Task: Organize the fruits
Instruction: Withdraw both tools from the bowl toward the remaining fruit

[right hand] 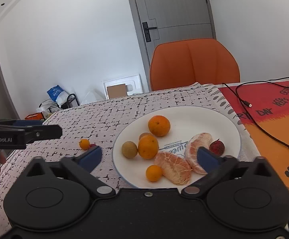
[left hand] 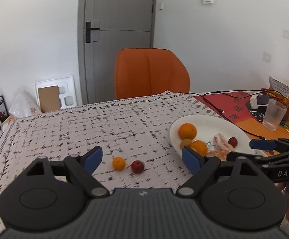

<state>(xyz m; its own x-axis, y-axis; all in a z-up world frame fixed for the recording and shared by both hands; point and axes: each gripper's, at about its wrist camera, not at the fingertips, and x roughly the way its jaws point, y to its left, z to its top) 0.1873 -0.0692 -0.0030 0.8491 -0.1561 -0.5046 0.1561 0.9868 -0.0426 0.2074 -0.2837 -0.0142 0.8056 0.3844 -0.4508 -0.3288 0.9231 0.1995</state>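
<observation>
The left claw (left hand: pixel 142 156) is being held wide open above the desk (left hand: pixel 64 127), with nothing gripped between its blue pads (left hand: pixel 93 158). A small orange (left hand: pixel 118 163) and a small red fruit (left hand: pixel 137 166) are lying side by side on the patterned cloth, just ahead of the gap and apart from both pads. The near edge of the white plate (left hand: pixel 210 121) is being covered by the right pad, and the fruit behind it is being partly hidden. The right claw (left hand: pixel 264 144) is being cut off at the frame's right edge.

In the right wrist view, the right claw (right hand: pixel 149 157) is also being kept wide open and empty, hanging over the plate (right hand: pixel 194 117). Two oranges, a smaller orange, two brownish round fruits, two peeled citrus segments (right hand: pixel 172 167) and a red fruit are lying on it. One segment is being overlapped by the right pad; contact cannot be told. The red fruit on the cloth is being almost wholly hidden behind the left pad.
</observation>
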